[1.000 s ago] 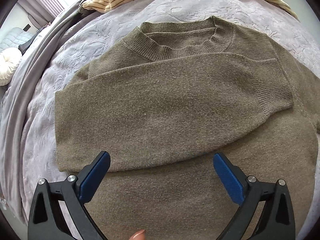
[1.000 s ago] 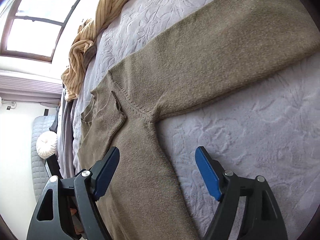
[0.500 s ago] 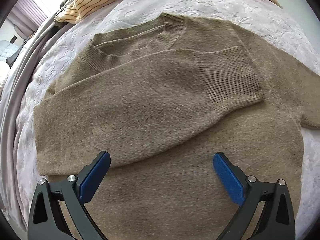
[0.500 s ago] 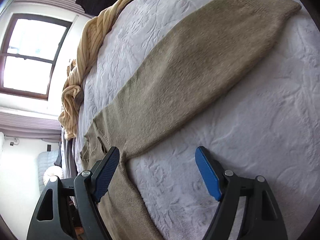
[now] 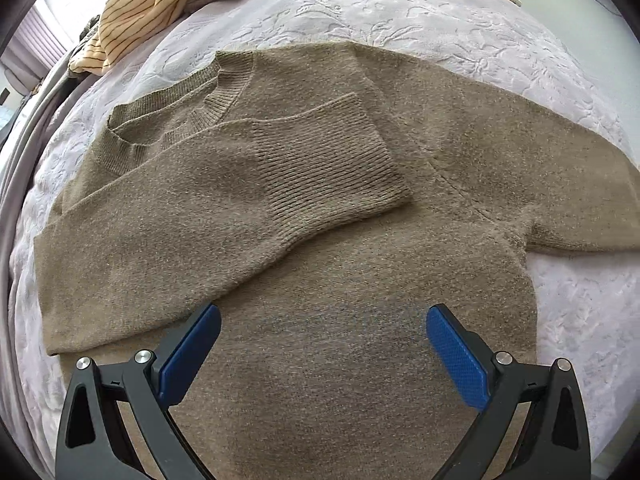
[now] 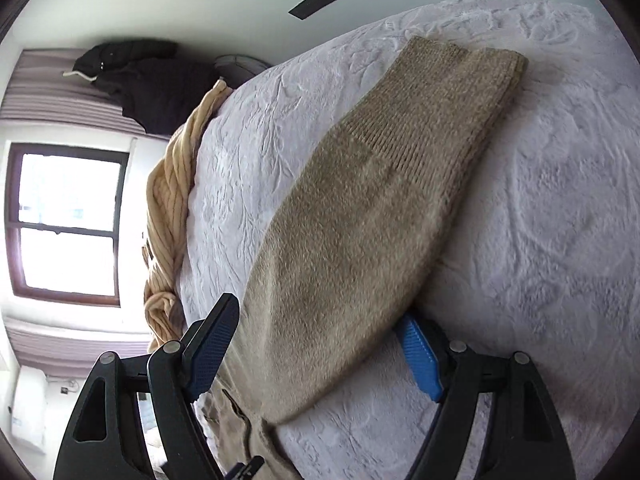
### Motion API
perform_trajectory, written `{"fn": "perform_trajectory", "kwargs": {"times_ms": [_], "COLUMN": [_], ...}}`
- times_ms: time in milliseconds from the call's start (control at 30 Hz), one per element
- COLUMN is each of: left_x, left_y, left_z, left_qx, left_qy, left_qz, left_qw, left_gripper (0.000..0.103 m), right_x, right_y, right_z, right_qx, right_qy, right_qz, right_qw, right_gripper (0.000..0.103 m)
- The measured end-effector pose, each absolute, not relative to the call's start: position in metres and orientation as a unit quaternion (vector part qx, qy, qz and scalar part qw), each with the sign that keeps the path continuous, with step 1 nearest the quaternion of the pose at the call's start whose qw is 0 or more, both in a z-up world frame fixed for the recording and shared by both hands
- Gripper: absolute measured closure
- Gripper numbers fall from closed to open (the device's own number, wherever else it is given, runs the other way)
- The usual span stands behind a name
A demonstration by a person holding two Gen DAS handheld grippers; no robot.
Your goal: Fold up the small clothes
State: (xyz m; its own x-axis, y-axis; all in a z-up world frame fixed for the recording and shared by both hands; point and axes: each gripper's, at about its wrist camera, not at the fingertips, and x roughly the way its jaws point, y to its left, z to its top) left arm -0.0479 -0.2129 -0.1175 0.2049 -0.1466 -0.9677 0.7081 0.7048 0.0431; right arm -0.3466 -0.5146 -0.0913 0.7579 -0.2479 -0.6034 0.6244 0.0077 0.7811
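An olive-brown knit sweater (image 5: 360,280) lies flat on a pale quilted bed. Its left sleeve (image 5: 224,208) is folded across the chest, with the ribbed cuff near the middle. The other sleeve (image 6: 384,200) lies stretched out over the bed in the right wrist view, its cuff at the far end. My left gripper (image 5: 320,344) is open and empty above the sweater's lower body. My right gripper (image 6: 320,344) is open, with the outstretched sleeve lying between its blue pads near the shoulder end.
A tan striped garment (image 5: 160,4) is heaped at the far edge of the bed (image 5: 460,24); it also shows in the right wrist view (image 6: 172,208). A dark jacket (image 6: 148,80) hangs by a window (image 6: 68,224). Bare quilt (image 6: 540,240) lies right of the sleeve.
The right gripper has moved along the outstretched sleeve, which now lies between its pads. The left gripper's view has shifted, so the sweater sits further left. Both stayed open.
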Motion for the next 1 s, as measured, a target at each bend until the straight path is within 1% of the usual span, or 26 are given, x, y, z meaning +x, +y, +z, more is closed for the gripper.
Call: {"fn": "perform_trajectory", "kwargs": {"times_ms": [167, 200, 233, 267, 300, 333, 533, 700, 833, 1000], "left_x": [-0.059, -0.059, -0.057, -0.057, -0.053, -0.052, -0.028, -0.016, 0.009, 0.045], "left_y": [-0.215, -0.214, -0.213, -0.212, -0.211, -0.209, -0.195, -0.176, -0.153, -0.111], "left_z": [-0.117, -0.117, -0.117, -0.117, -0.118, -0.117, -0.118, -0.115, -0.111, -0.102], "left_qx": [0.25, 0.248, 0.247, 0.246, 0.245, 0.244, 0.232, 0.223, 0.205, 0.175], "left_qy": [0.563, 0.563, 0.564, 0.565, 0.566, 0.567, 0.571, 0.571, 0.567, 0.556], "left_qz": [-0.292, -0.291, -0.291, -0.289, -0.288, -0.287, -0.281, -0.274, -0.265, -0.232], "left_qw": [0.732, 0.732, 0.733, 0.733, 0.732, 0.733, 0.736, 0.741, 0.752, 0.778], "left_gripper": [0.0, 0.0, 0.0, 0.0, 0.0, 0.0, 0.0, 0.0, 0.0, 0.0], "right_x": [-0.345, -0.345, -0.343, -0.34, -0.337, -0.336, -0.324, -0.278, -0.22, -0.127], "right_y": [-0.524, -0.525, -0.526, -0.526, -0.525, -0.525, -0.518, -0.509, -0.49, -0.443], "right_z": [-0.094, -0.095, -0.096, -0.099, -0.103, -0.107, -0.107, -0.076, -0.045, -0.018], "right_qx": [0.66, 0.665, 0.67, 0.68, 0.689, 0.699, 0.717, 0.694, 0.652, 0.578], "right_qy": [0.102, 0.099, 0.097, 0.094, 0.094, 0.091, 0.043, 0.037, 0.079, 0.166], "right_qz": [-0.291, -0.288, -0.283, -0.273, -0.267, -0.259, -0.202, -0.114, -0.042, 0.029], "right_qw": [0.685, 0.682, 0.679, 0.674, 0.668, 0.66, 0.666, 0.71, 0.753, 0.799], "right_gripper": [0.022, 0.026, 0.045, 0.059, 0.083, 0.094, 0.095, 0.095, 0.095, 0.095]}}
